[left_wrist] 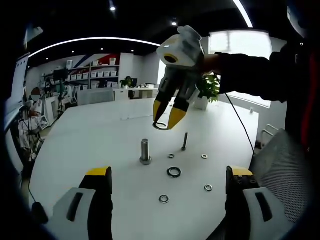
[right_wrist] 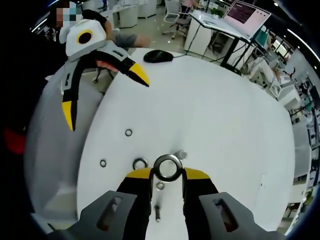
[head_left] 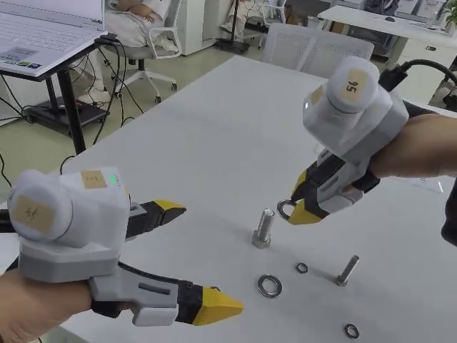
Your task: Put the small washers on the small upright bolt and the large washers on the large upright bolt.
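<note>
My right gripper (head_left: 294, 211) is shut on a large washer (head_left: 286, 209) and holds it in the air just right of and above the large upright bolt (head_left: 263, 229). In the right gripper view the held washer (right_wrist: 167, 167) sits between the yellow tips, with the large bolt's top (right_wrist: 179, 154) just beyond it. The small upright bolt (head_left: 347, 270) stands further right. A second large washer (head_left: 269, 286) lies flat in front of the large bolt. Small washers (head_left: 302, 268) (head_left: 351, 331) lie around the small bolt. My left gripper (head_left: 196, 256) is open and holds nothing, at the near left.
The white table (head_left: 214, 143) stretches far back. Beyond its far edge stands a mesh chair (head_left: 314, 48). A laptop (head_left: 43, 28) rests on a stand at the left, with cables on the floor below. More small washers (left_wrist: 164, 199) (left_wrist: 204, 156) lie near the bolts.
</note>
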Motion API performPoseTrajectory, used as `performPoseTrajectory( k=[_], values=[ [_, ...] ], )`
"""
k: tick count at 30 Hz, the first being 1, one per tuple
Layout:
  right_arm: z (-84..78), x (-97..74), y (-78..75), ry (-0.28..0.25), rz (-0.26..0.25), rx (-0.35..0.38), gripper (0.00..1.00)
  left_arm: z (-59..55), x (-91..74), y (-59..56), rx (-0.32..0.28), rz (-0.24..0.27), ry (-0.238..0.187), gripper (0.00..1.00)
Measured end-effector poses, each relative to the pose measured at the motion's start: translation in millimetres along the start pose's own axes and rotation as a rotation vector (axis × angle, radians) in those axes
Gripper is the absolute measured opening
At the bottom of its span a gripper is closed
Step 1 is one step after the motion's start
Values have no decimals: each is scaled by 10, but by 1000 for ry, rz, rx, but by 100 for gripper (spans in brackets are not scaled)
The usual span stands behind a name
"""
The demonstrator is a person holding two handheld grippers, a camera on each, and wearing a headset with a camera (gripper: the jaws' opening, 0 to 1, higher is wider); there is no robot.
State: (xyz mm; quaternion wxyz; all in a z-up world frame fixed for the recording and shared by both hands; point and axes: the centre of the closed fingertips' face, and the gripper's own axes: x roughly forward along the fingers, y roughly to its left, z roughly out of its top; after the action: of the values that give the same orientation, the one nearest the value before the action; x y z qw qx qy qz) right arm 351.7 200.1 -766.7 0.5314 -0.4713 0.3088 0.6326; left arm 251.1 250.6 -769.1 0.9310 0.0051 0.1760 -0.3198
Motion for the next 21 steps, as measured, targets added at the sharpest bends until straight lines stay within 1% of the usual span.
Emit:
performPoseTrajectory(
  k=[2,5,7,10,11,15,21],
  values=[
    [17,27,-42,4,-1,-4,23,-7,4,7,0,0,3,94],
    [62,65,-76,-9,10,2,23,-9,10,12,0,-1,4,94],
    [63,117,-114,-1,11,-4,23,-12,12,12,-1,-2,6,94],
    [76,161,-129,0,20,-5,23,-15,13,14,-1,-2,7,94],
    [70,189,-163,1,24,-5,23,-19,12,16,-2,-1,8,94],
    [65,245,-151,5,38,-4,23,-34,18,18,-7,0,10,94],
    [19,332,-176,22,55,-2,23,-50,25,8,-11,-1,14,93]
  ],
)
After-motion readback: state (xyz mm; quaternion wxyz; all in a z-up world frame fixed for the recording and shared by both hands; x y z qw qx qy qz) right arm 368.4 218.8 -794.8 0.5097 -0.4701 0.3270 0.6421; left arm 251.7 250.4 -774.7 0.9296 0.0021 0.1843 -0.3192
